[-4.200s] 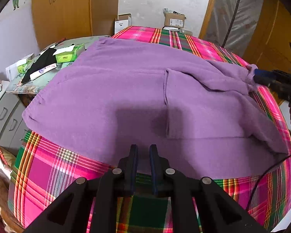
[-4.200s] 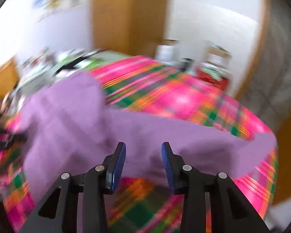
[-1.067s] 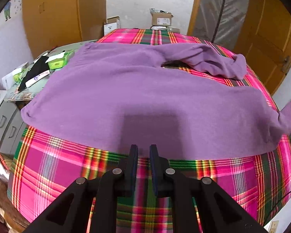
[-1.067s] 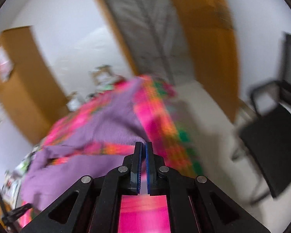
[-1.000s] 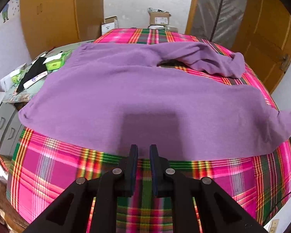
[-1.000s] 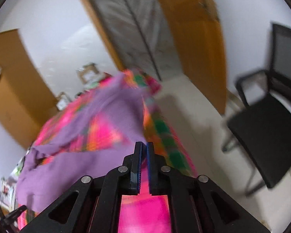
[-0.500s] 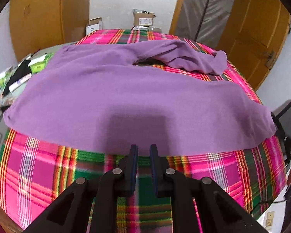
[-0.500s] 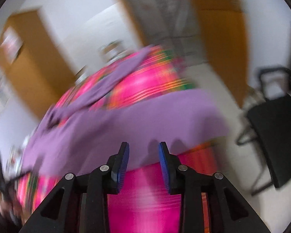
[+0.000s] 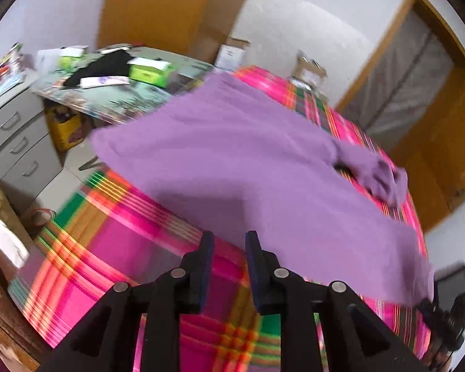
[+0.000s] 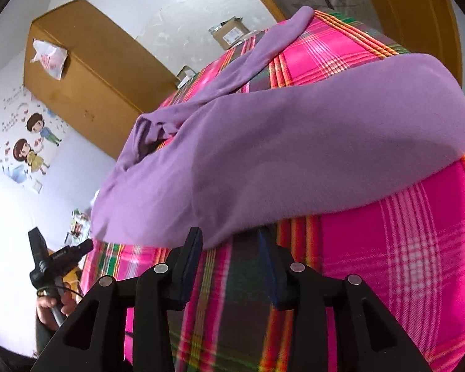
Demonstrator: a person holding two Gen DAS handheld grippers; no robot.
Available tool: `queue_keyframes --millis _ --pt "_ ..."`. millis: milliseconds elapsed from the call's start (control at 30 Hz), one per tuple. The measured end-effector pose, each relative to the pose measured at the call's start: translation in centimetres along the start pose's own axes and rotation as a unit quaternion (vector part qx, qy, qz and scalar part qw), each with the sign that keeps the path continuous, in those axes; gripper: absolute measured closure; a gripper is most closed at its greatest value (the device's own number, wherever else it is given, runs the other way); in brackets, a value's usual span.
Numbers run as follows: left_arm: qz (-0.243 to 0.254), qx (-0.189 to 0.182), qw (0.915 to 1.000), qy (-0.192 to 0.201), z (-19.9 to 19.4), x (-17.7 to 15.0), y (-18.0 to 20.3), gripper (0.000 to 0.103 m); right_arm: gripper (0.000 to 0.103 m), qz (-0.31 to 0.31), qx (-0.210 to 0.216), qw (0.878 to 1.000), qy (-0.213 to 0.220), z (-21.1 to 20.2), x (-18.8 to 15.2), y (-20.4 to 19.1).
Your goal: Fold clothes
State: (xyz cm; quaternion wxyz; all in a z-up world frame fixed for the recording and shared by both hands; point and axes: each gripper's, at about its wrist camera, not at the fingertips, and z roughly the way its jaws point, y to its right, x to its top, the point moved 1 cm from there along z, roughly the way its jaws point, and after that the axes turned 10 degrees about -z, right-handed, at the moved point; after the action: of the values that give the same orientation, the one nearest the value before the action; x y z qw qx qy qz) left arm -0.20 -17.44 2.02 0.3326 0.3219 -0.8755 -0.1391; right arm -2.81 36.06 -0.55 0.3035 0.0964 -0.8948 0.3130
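On pink-green plaid worktop (image 9: 86, 248), purple fleece garment (image 9: 232, 161) spread flat, no fold yet. Your left gripper (image 9: 227, 241) and right gripper (image 10: 229, 241): jaws opening, empty, at near hem. All folding remains.

One purple garment (image 9: 248, 167) spread on one pink plaid tablecloth (image 9: 114, 235). One sleeve (image 10: 251, 62) visible lying apart across the plaid.

Two black grippers: left gripper (image 9: 228, 240), right gripper (image 10: 229, 237); two fingers each.

Cardboard boxes on floor beyond the table: two, box (image 9: 234, 51) and box (image 9: 310, 65).

One wooden wardrobe (image 10: 86, 93). One grey drawer unit (image 9: 18, 142), three handles countable. Green boxes on the side table: two, (image 9: 150, 73) and (image 9: 68, 60). Cartoon wall stickers: two figures (image 10: 34, 142). One white bag (image 10: 51, 57) atop the wardrobe.
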Motion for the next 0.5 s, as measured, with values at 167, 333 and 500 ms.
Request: queue_keyframes --millis 167,333,500 --pt "-0.068 0.008 0.9973 0.029 -0.3 3.3 -4.2 0.075 0.062 0.005 0.005 1.0 0.005 1.0 0.8 -0.6" --pt "-0.114 0.027 0.9922 0.043 0.8 5.9 -7.3 0.075 0.062 0.02 0.008 1.0 0.01 1.8 1.4 -0.5" --pt "-0.135 0.037 0.9894 0.039 2.1 7.3 -9.3 0.075 0.062 0.031 0.006 0.999 0.012 2.4 1.9 -0.5"
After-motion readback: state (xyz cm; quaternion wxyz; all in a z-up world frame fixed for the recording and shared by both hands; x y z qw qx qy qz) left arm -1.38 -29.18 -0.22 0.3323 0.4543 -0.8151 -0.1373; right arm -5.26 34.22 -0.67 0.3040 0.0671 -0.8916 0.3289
